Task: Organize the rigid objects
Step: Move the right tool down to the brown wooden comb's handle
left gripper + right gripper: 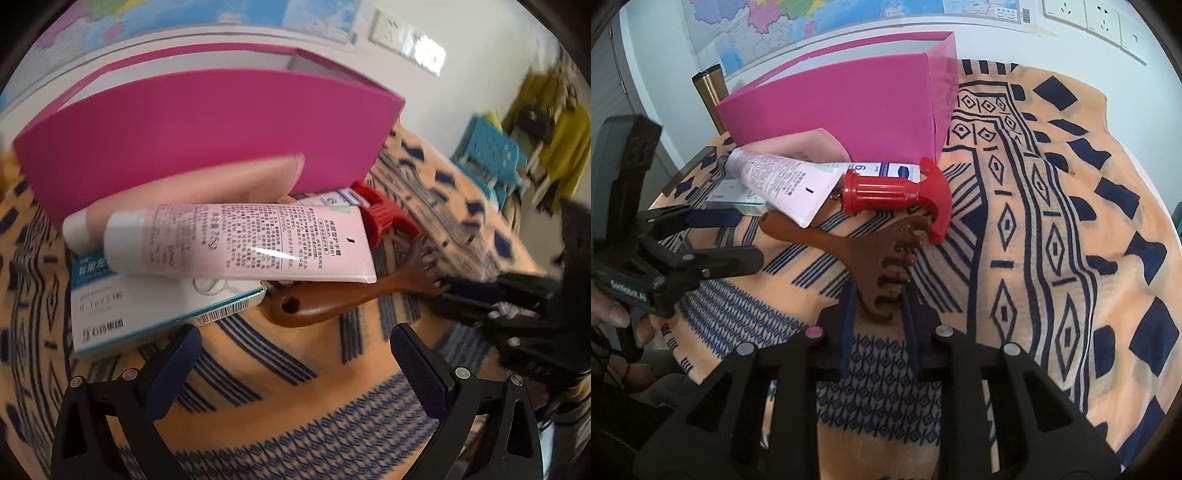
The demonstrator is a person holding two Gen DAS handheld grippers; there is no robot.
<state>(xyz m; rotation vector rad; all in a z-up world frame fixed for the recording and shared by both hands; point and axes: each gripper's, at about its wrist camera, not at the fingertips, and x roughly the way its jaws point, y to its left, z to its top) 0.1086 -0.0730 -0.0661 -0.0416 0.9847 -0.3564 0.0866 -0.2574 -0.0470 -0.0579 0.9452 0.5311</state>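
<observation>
The right claw (877, 299) has its two fingers pressed against the toothed head of a brown comb (871, 258), whose handle runs away from it under a pink tube (783, 177). Just beyond lie a red-capped bottle (886, 192) and a pink box (842, 107) on the patterned surface (1052, 221). The left claw (295, 354) hovers wide, empty, just short of a small carton (147, 310).

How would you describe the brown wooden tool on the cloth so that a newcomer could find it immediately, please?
Start at the big pink box standing on the patterned orange cloth. In front of it lies a small pile: a pink tube, a red-capped item and a white carton. The wooden tool lies nearest, the only brown piece, with comb-like prongs and a hole in its handle.
</observation>
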